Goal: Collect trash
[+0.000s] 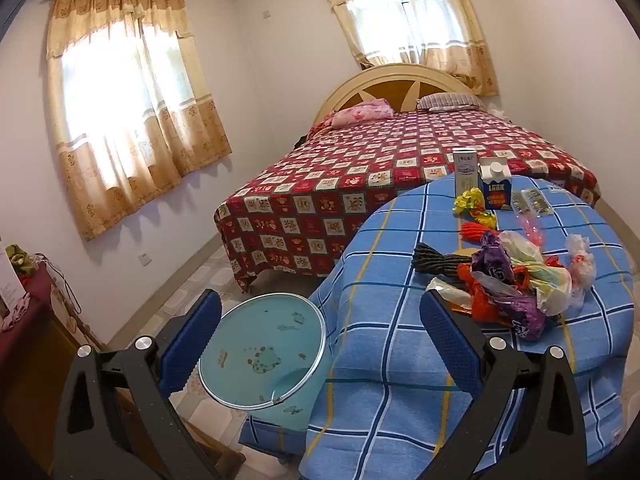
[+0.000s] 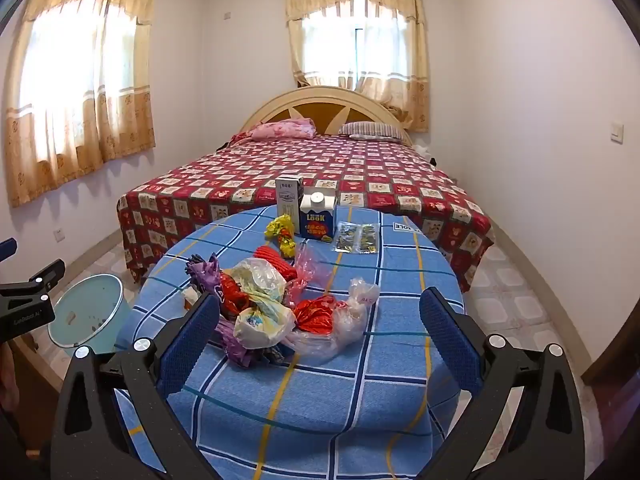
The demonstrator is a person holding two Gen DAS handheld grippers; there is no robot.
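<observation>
A heap of crumpled plastic bags and wrappers [image 2: 264, 304] lies on the round table with a blue checked cloth [image 2: 360, 380]. Behind it lie a yellow wrapper [image 2: 282, 232], an orange net [image 2: 276, 262] and clear sachets [image 2: 356, 238]. Two cartons stand at the far edge: a white one [image 2: 289, 196] and a blue one [image 2: 317, 216]. My right gripper [image 2: 320, 320] is open and empty, above the table just in front of the heap. My left gripper [image 1: 320, 320] is open and empty, above the pale blue bin [image 1: 264, 354] and the table's left edge; the heap [image 1: 520, 280] lies to its right.
The bin [image 2: 90, 314] stands on the tiled floor left of the table. A bed with a red patterned cover [image 2: 304, 176] fills the room behind the table. A wooden cabinet with clutter [image 1: 28, 320] stands at the left wall. Curtained windows are on the far walls.
</observation>
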